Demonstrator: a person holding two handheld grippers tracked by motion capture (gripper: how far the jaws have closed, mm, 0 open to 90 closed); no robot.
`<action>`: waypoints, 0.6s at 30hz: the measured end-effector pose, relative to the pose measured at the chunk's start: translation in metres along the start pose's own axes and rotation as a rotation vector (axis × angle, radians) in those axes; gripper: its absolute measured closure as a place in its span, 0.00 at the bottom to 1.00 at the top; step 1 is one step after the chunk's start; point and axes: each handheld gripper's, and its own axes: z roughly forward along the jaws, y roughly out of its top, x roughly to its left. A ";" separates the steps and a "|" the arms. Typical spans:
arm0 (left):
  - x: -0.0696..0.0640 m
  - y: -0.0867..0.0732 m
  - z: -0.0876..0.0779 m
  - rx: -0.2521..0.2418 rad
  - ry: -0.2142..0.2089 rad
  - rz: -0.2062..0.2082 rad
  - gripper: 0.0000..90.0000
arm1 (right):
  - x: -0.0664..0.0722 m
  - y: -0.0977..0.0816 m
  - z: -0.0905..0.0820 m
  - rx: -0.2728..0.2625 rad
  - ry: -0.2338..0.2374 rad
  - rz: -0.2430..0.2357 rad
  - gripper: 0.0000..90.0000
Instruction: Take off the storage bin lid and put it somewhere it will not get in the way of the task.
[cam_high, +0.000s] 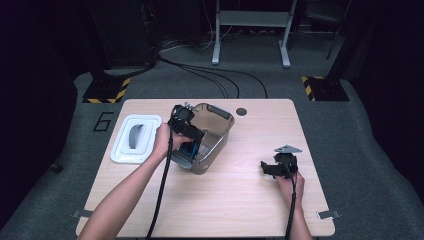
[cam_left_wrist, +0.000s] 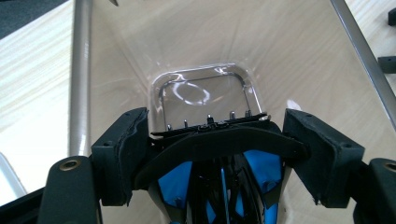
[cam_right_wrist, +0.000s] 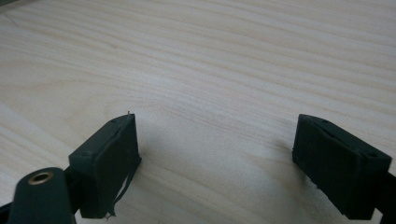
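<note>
A clear plastic bin (cam_high: 222, 116) stands on the wooden table (cam_high: 240, 200), left of centre. My left gripper (cam_high: 192, 142) reaches down into it, shut on a black-and-blue item (cam_high: 189, 148). In the left gripper view that item (cam_left_wrist: 224, 140) is black with blue panels and small metal studs along its far edge. My left gripper (cam_left_wrist: 219, 156) presses on it from both sides, above the bin's shiny bottom (cam_left_wrist: 205, 93). My right gripper (cam_high: 265, 167) rests low at the table's right side. In its own view my right gripper (cam_right_wrist: 215, 158) stands open, with bare wood between its pads.
A white lid with a grey handle (cam_high: 136, 138) lies left of the bin near the table's left edge. A small dark round hole (cam_high: 241, 111) sits at the table's back edge. Bare wood (cam_high: 235, 195) lies between the two arms in front.
</note>
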 end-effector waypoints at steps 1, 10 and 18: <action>-0.001 -0.001 0.000 0.003 0.000 0.003 0.28 | 0.000 0.000 0.000 0.000 0.000 0.000 0.15; -0.007 -0.009 0.004 0.008 -0.011 0.009 0.27 | 0.000 0.000 0.000 -0.001 0.001 -0.001 0.15; -0.006 -0.012 0.000 0.018 -0.009 0.012 0.27 | 0.000 0.000 0.000 -0.001 -0.004 -0.001 0.15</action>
